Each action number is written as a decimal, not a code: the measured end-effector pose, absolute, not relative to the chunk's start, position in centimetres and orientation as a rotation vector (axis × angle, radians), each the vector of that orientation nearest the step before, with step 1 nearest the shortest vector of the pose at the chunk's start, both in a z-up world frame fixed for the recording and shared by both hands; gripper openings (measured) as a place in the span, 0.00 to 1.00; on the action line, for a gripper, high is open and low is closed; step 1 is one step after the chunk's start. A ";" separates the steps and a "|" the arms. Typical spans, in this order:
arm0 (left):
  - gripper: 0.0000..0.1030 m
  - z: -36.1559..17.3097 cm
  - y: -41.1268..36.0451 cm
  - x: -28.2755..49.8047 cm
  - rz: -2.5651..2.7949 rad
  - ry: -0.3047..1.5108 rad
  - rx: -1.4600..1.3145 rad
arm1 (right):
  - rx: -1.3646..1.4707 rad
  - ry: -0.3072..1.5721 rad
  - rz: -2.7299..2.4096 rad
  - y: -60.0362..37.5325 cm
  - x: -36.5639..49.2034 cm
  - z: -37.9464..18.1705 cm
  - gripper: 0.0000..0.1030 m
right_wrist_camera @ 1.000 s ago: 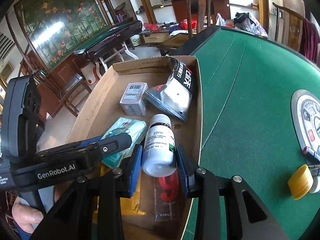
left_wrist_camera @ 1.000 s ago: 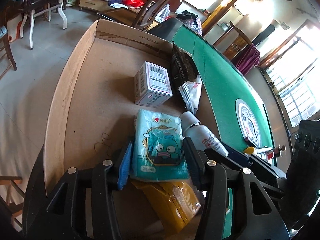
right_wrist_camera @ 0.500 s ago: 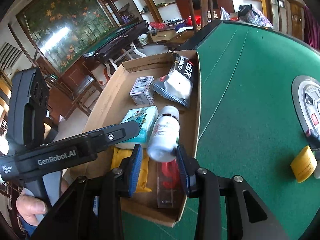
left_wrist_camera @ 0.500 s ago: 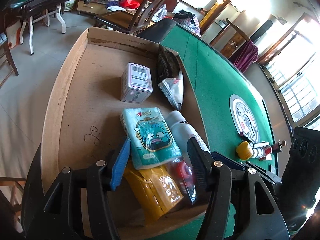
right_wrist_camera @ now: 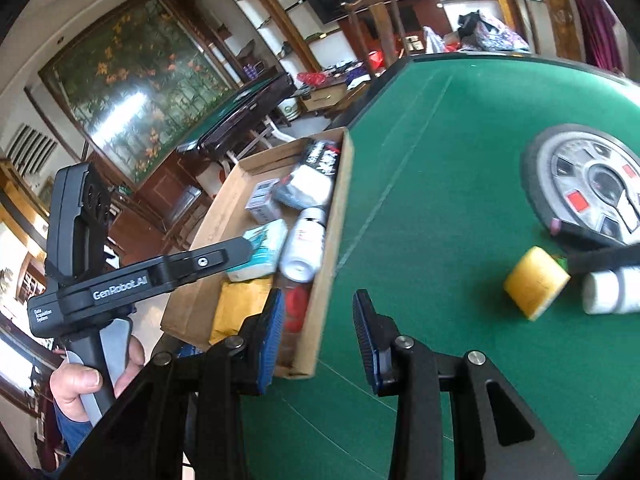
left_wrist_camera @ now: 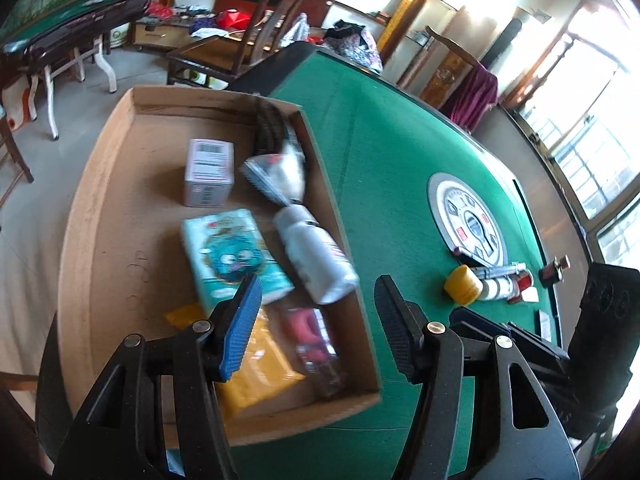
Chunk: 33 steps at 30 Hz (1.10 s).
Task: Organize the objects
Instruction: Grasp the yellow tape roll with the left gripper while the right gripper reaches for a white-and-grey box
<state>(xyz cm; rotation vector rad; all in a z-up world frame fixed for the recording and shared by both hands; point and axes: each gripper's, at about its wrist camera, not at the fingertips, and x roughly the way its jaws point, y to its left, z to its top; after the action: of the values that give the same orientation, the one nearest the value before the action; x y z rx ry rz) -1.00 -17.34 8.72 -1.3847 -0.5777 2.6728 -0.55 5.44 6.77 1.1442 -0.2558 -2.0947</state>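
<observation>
A cardboard box [left_wrist_camera: 100, 216] stands at the left edge of the green table. In it lie a teal tissue pack [left_wrist_camera: 230, 254], a white bottle [left_wrist_camera: 316, 256] on its side, a small white carton [left_wrist_camera: 210, 170], a snack bag [left_wrist_camera: 280, 168], a yellow pouch [left_wrist_camera: 256, 376] and a red item in a clear pack [left_wrist_camera: 312, 336]. My left gripper [left_wrist_camera: 316, 300] hovers open above the box's near end, holding nothing. My right gripper [right_wrist_camera: 318, 312] is open and empty over the box's near right corner [right_wrist_camera: 308, 364] and the felt.
On the felt to the right lie a yellow cap [right_wrist_camera: 536, 282], a small white bottle [right_wrist_camera: 608, 292], pens and small red items [left_wrist_camera: 520, 280], next to a round centre panel [right_wrist_camera: 592, 188]. A hand [right_wrist_camera: 80, 384] holds the left gripper's handle. Chairs and another table stand beyond.
The left jaws let go of the tissue pack and widened. Both grippers drew back and swung right. The white bottle, earlier between the right fingers, now lies in the box.
</observation>
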 end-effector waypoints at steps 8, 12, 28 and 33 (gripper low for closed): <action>0.60 9.0 -10.7 -1.8 2.570 -0.386 -1.346 | 1.096 -0.368 -2.133 12.4 -1.0 7.2 0.35; 0.62 8.1 -5.9 -3.0 2.480 -0.227 -1.308 | 1.030 -0.410 -2.226 18.2 -1.8 8.1 0.35; 0.62 3.7 3.1 -8.7 2.404 0.096 -1.308 | 1.051 -0.792 -2.650 37.6 -6.5 5.2 0.44; 0.62 3.0 4.3 -8.8 2.371 0.079 -1.287 | 1.193 -0.881 -2.558 38.6 -9.3 2.3 0.44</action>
<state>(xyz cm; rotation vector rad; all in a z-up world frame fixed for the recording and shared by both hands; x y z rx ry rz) -8.82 4.32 3.03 -1.2866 0.0792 2.3712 -9.27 38.63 2.27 1.1929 -0.8815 -2.5581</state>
